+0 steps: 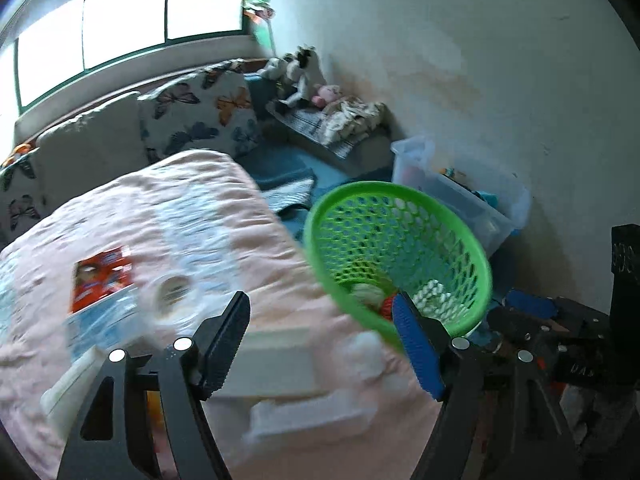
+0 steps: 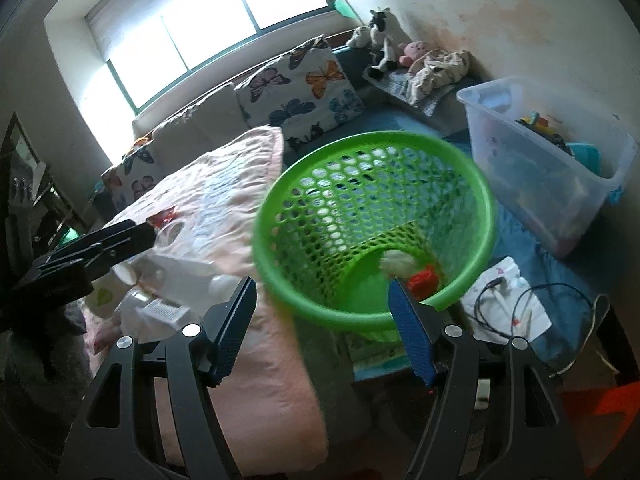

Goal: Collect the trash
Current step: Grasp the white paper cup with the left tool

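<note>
1. The left gripper (image 1: 320, 344) stood with its jaws apart and nothing between them; it hung over the pink bedspread (image 1: 224, 208), just above the nearest white scraps.
2. The right gripper (image 2: 322, 330) also stood with its jaws apart and empty, aimed at the near rim of the green basket (image 2: 280, 216).
3. Directly beneath the left gripper lay several pieces of white foam (image 1: 308, 416) and a flat white box (image 1: 276, 360). These remained on the bedspread and were judged to be uncollected trash.
4. Slightly farther along the bedspread lay a clear plastic wrapper (image 1: 172, 296) and a red printed packet (image 1: 102, 276), also uncollected.
5. The green basket stood just beside the edge of the bed. Inside it lay a crumpled white wad (image 2: 396, 262) and a red item (image 2: 424, 280), so some trash was already deposited.
6. Judgement: the task was partly complete, with most of the litter left on the bed.
7. Beyond the basket stood a clear storage tub (image 2: 552, 184), and farthest off were butterfly cushions (image 2: 300, 88) under the window (image 2: 192, 24).
</note>
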A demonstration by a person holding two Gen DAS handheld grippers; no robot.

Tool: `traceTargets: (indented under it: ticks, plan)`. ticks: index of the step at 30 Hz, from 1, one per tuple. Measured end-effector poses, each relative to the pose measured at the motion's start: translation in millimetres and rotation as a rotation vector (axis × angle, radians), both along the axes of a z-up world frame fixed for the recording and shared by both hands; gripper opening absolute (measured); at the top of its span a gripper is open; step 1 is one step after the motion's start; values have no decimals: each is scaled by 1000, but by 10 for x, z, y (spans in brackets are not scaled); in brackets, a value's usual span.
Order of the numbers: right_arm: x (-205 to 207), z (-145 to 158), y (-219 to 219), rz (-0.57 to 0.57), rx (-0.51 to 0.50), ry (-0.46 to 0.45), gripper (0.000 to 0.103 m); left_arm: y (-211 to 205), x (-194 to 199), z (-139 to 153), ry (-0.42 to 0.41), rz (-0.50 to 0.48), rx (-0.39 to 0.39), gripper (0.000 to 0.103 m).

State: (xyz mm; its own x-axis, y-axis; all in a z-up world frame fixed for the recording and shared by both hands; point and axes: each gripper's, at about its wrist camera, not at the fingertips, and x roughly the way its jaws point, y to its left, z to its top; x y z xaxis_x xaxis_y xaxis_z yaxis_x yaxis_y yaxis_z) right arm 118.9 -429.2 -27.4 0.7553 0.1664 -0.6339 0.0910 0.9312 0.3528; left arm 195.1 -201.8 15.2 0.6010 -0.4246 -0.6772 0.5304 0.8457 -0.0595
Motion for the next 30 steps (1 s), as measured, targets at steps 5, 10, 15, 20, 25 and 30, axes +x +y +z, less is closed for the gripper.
traceTargets:
  ticks: [5, 10, 15, 20, 25, 30]
  plan:
    - [-10, 14, 241, 35, 1, 3, 69, 497, -95, 43, -37, 87, 4, 71]
    - [-13, 46, 463, 69, -4, 0, 69, 1056, -153, 80, -70, 174, -11, 80]
    - [-10, 112, 660, 99, -10, -4, 69, 1545, -150, 53, -84, 219, -19, 86]
    - [6, 176, 825, 121, -26, -9, 80, 1894, -88, -64, -54, 192, -49, 92]
    - [40, 205, 955, 135, -44, -6, 80, 2104, 61, -270, 8, 161, -84, 92]
    - [70, 189, 1056, 142, -52, 9, 80, 2148, 168, -422, 43, 125, -115, 92]
